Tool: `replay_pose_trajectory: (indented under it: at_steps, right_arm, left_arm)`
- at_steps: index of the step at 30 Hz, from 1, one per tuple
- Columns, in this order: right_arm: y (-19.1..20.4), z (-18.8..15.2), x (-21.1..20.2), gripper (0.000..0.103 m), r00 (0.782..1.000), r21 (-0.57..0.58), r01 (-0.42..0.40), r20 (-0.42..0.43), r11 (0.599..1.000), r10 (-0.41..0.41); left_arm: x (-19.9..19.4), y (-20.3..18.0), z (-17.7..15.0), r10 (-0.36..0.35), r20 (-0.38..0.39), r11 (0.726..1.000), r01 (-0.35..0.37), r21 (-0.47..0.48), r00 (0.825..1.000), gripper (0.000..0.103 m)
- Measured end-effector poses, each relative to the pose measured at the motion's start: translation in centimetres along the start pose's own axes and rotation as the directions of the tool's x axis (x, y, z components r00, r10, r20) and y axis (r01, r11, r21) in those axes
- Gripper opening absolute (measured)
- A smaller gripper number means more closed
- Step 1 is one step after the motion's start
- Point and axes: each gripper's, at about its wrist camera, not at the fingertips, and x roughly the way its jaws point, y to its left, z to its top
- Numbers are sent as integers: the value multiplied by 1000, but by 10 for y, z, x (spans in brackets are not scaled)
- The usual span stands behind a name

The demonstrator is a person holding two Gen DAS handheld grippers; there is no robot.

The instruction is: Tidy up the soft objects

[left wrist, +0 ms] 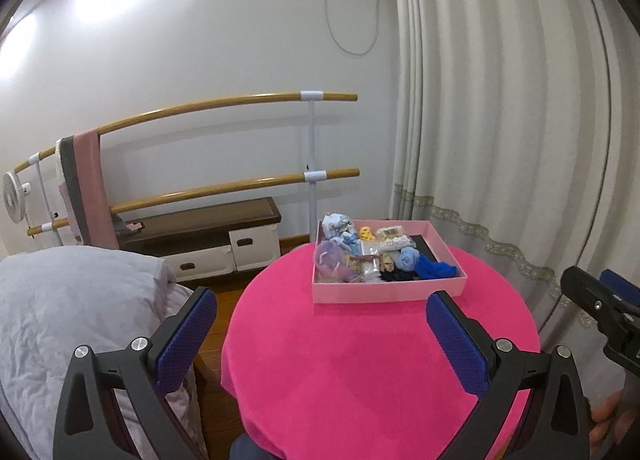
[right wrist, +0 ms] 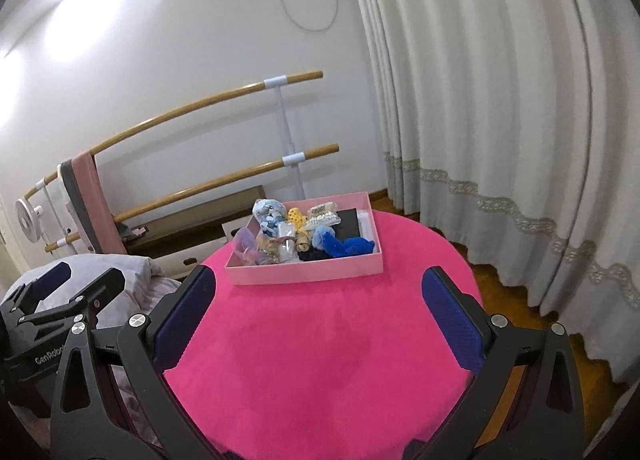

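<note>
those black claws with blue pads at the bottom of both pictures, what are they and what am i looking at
They are two hand-held grippers, one in each of a person's hands, each with a camera looking along its fingers. One picture is from the left gripper, the other from the right gripper. Both are open and hold nothing. Ahead is a round table under a pink tablecloth. On it stands a shallow pink box filled with soft items, among them a bright blue cloth and a purple pouch.
</note>
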Motion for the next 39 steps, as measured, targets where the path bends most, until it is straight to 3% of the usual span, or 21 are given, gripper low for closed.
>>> replay_pose_trajectory:
  at_steps: [13, 24, 39]
  right_arm:
    - [36, -15, -58, 103, 994, -58, -7, 106, 998, 14]
    - [29, -13, -67, 103, 991, -46, 18, 130, 999, -12]
    - [30, -14, -66, 103, 990, -48, 25, 138, 999, -18]
  left_arm:
    - [-83, 2, -21, 6, 45, 1000, -6, -13, 999, 103]
    - [-91, 3, -15, -9, 47, 999, 11, -53, 999, 103]
    - [-87, -10, -7, 43, 46, 999, -42, -8, 998, 103]
